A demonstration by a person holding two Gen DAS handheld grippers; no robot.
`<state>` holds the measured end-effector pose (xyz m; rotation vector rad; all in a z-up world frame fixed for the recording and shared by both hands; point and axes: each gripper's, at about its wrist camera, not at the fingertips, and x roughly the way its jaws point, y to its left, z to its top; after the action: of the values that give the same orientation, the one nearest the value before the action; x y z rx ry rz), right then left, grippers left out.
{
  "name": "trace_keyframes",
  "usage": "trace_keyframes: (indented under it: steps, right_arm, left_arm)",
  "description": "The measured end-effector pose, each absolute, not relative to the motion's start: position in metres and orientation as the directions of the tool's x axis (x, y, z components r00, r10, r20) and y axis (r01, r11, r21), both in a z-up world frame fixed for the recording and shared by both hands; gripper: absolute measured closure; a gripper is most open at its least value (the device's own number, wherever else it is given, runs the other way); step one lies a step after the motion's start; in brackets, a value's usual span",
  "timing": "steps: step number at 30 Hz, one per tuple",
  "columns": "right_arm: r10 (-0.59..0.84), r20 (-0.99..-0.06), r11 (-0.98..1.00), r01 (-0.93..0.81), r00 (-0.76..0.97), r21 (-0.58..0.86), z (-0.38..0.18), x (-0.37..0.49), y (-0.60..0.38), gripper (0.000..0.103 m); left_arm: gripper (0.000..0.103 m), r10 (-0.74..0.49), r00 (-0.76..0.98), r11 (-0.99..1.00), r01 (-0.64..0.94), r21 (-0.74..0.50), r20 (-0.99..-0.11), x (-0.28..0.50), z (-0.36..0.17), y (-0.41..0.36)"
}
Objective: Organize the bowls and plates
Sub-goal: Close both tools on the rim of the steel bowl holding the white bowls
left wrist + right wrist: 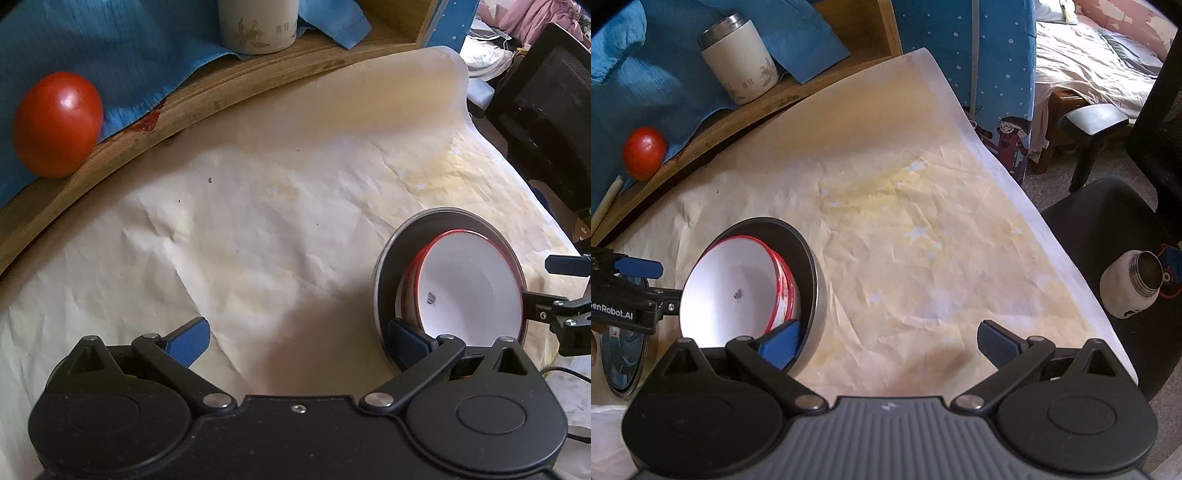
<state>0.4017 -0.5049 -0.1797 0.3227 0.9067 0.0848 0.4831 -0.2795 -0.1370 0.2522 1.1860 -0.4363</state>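
Left claw [297, 339]: spread wide with nothing between its blue pads; its right pad sits at the near rim of the metal dish, lower right of its own view.
Tomato [57, 123]: upper left of the left view, on blue cloth [122, 55] along the wooden shelf [207, 99].
Cream tumbler [256, 24]: top centre, upright on that shelf.
Table [258, 229]: covered in creased pale paper, stained yellow.
Metal dish [391, 266]: lower right of the left view, holding the bowls.
Red-rimmed bowls [465, 280]: stacked and tilted inside the dish, white insides showing.
Right claw [888, 341]: equally wide and empty; left pad at the dish's near wall.
Small white bottle [1126, 284]: right edge, on a black chair [1108, 206].
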Motion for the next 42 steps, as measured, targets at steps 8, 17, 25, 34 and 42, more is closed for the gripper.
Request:
trace_keyframes:
  steps: [8, 17, 25, 34, 42]
  right_arm:
    - [0.23, -0.757, 0.94, 0.061, 0.611, 0.335, -0.186, 0.405, -0.507, 0.0]
    - [0.231, -0.741, 0.935, 0.067, 0.631, 0.348, -0.189, 0.403, -0.507, 0.0]
    - [0.253, -0.72, 0.927, 0.053, 0.646, 0.372, -0.188, 0.4, -0.507, 0.011]
    - [0.289, -0.696, 0.909, 0.039, 0.657, 0.414, -0.186, 0.396, -0.506, 0.026]
    - [0.353, -0.676, 0.877, 0.023, 0.647, 0.479, -0.186, 0.395, -0.508, 0.043]
  left_arm:
    - [0.001, -0.192, 0.294, 0.895, 0.444, -0.044, -0.936, 0.486, -0.142, -0.279]
    - [0.001, -0.199, 0.288, 0.898, 0.437, -0.056, -0.937, 0.489, -0.147, -0.279]
    - [0.01, -0.229, 0.296, 0.895, 0.438, -0.082, -0.927, 0.485, -0.145, -0.275]
    - [0.052, -0.35, 0.243, 0.872, 0.439, -0.219, -0.905, 0.482, -0.141, -0.272]
    - [0.077, -0.41, 0.232, 0.86, 0.42, -0.29, -0.882, 0.479, -0.143, -0.274]
